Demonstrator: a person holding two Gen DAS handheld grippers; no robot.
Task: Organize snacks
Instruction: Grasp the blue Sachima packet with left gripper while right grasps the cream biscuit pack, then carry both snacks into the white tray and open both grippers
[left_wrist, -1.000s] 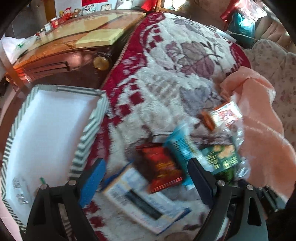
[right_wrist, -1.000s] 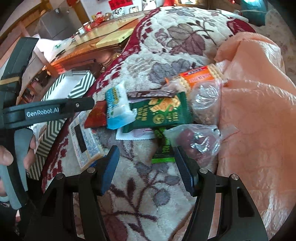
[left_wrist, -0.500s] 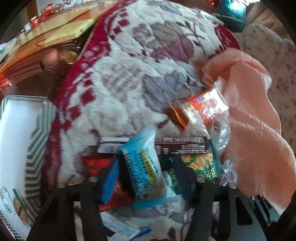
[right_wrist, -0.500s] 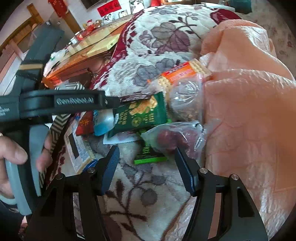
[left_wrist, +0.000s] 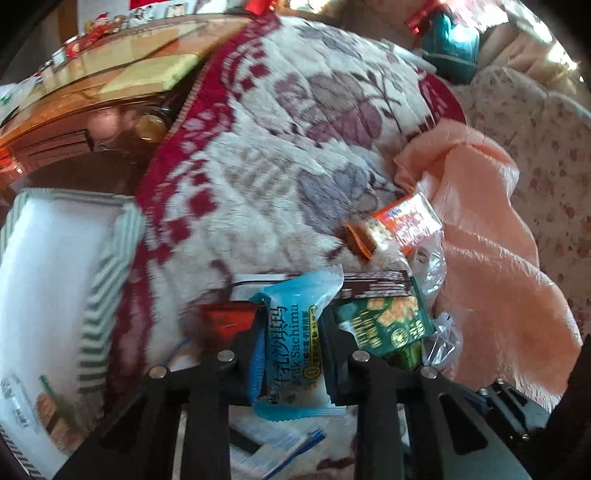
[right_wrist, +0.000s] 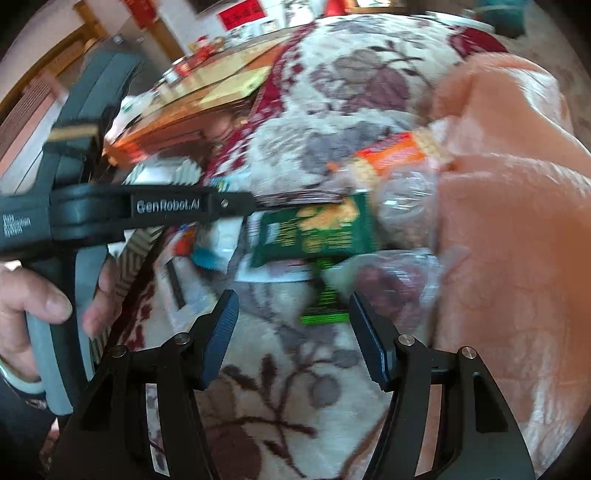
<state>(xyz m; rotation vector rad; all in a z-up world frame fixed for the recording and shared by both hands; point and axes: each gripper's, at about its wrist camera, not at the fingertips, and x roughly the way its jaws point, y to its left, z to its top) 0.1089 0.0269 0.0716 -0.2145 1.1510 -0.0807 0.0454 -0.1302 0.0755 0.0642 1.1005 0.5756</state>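
Snacks heaped on a floral blanket (left_wrist: 280, 155) beside a peach cloth (left_wrist: 495, 266). Left tongs (left_wrist: 291, 343) clamped on a blue Milk Sachima packet (left_wrist: 295, 347), packet upright between the pads, just above the pile. Nearby — a green cracker pack (left_wrist: 388, 321), a dark chocolate bar (left_wrist: 373, 288), an orange biscuit pack (left_wrist: 402, 225), a red pouch (left_wrist: 229, 321). Striped box (left_wrist: 107, 280) off to the left, white inside. Right tongs (right_wrist: 295, 332) spread wide, gripping nothing, hovering near the green cracker pack (right_wrist: 317, 232) and a clear bag (right_wrist: 391, 284).

Blurred beyond reading: green cracker packet (right_wrist: 314, 232); half hidden under blue Sachima packet (left_wrist: 291, 347), red wrapper (left_wrist: 227, 321); cut off at frame edge, striped box (left_wrist: 107, 266)
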